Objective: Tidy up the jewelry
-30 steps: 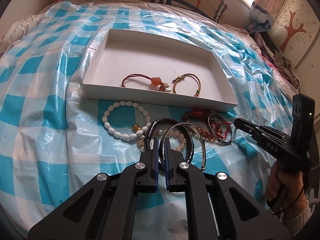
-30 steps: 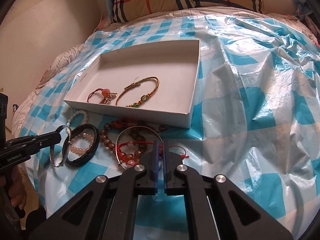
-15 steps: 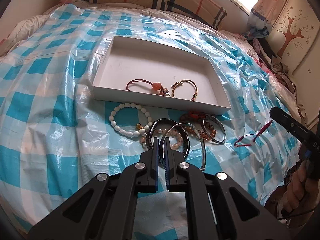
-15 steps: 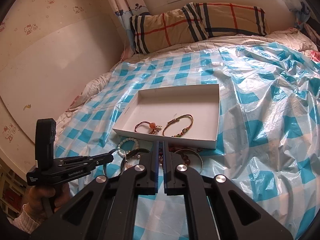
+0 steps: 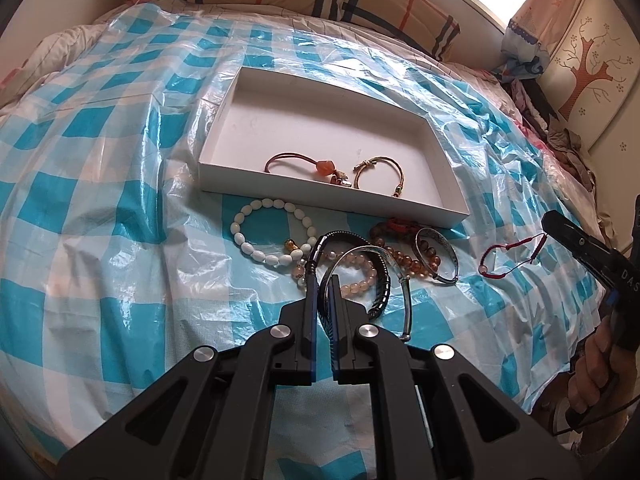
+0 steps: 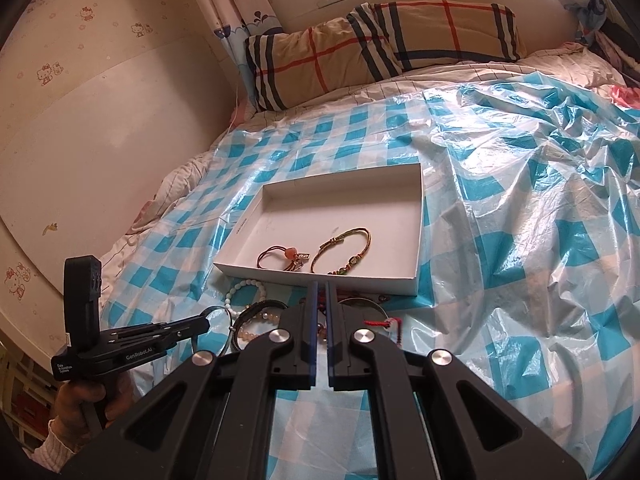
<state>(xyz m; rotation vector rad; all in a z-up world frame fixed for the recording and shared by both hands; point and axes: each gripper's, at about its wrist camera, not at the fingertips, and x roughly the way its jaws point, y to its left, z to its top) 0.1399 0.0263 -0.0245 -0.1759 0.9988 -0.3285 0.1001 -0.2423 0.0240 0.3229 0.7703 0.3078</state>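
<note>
My left gripper [image 5: 325, 280] is nearly closed, its fingers pinching the rim of a silver bangle [image 5: 394, 276] that stands lifted above the bed's blue-checked plastic sheet [image 5: 100, 200]. My right gripper [image 5: 550, 222] is closed on a red string bracelet [image 5: 506, 258], which dangles from its tip clear of the sheet, to the right of the pile. In the right wrist view the same red string [image 6: 384, 324] shows just beside the right finger. The white box [image 5: 452, 184] lies beyond the pile and holds two pieces: a brown cord with an orange stone [image 5: 308, 164] and a gold-green cord bracelet [image 5: 384, 172], lying side by side near the front wall. On the sheet in front of the box: a white bead bracelet [image 5: 264, 232], a black band [image 5: 382, 280], a peach bead bracelet [image 5: 356, 280], amber beads [image 5: 404, 260] and a second silver bangle [image 5: 440, 254], overlapping one another.
</note>
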